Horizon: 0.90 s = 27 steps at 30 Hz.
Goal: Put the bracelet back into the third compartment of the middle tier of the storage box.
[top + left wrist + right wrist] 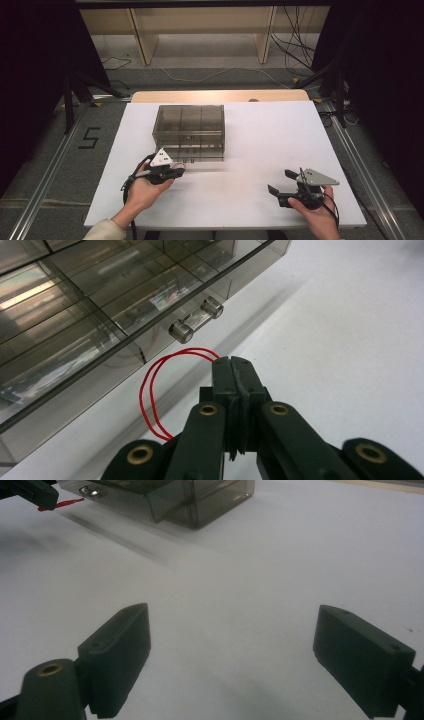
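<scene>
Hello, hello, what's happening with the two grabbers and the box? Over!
Left gripper shut on red string, beside drawer box handle. Right gripper open, holding nothing. Nothing in the way.

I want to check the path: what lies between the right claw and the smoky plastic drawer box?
Only bare white table lies between the open right claw and the drawer box. The right gripper view and the high view show this.

A white tabletop (260, 145) carries a smoky clear drawer box (189, 131), which sits directly on it toward eleven o'clock from the middle.
</scene>
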Available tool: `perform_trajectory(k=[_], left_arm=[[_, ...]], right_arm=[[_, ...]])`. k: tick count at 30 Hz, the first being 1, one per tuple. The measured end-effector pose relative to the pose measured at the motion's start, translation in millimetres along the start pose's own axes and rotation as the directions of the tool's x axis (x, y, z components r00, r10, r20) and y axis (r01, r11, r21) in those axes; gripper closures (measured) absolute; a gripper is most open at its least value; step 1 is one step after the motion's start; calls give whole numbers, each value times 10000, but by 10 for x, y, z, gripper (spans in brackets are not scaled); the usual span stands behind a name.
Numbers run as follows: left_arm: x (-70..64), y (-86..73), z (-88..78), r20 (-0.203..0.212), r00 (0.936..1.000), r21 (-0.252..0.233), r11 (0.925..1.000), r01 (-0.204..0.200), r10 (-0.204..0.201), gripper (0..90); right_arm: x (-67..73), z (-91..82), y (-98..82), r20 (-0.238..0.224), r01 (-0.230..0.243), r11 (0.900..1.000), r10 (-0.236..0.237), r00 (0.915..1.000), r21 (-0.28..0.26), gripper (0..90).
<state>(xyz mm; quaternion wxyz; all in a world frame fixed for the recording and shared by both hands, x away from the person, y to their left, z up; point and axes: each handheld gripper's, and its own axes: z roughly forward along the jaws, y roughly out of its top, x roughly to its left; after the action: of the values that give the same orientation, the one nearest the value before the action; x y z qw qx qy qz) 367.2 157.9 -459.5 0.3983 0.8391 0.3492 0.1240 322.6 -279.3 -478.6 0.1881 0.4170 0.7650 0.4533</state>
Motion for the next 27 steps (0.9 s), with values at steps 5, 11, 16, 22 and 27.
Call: perform_trajectory(k=[5, 11, 16, 22, 27], left_arm=[[-9, 11, -4, 72, 10000, -38, 10000, 5, -4, 899], [-22, 22, -7, 133, 9999, -29, 10000, -23, 23, 899], [-33, 34, -14, 140, 9999, -84, 10000, -21, 22, 899], [-45, 45, -21, 169, 9998, -101, 9999, -56, 58, 899], [-67, 61, -29, 212, 9997, -155, 9998, -99, 102, 899]], right_arm=[[-1, 2, 1, -8, 6, 10000, -6, 10000, 8, 165], [-1, 2, 1, -9, 4, 10000, -4, 10000, 2, 165], [-1, 3, 2, -5, 9, 10000, -9, 10000, 0, 164], [0, 3, 2, -8, 13, 10000, -13, 10000, 1, 165], [1, 4, 4, -11, 1, 10000, -1, 10000, -5, 164]])
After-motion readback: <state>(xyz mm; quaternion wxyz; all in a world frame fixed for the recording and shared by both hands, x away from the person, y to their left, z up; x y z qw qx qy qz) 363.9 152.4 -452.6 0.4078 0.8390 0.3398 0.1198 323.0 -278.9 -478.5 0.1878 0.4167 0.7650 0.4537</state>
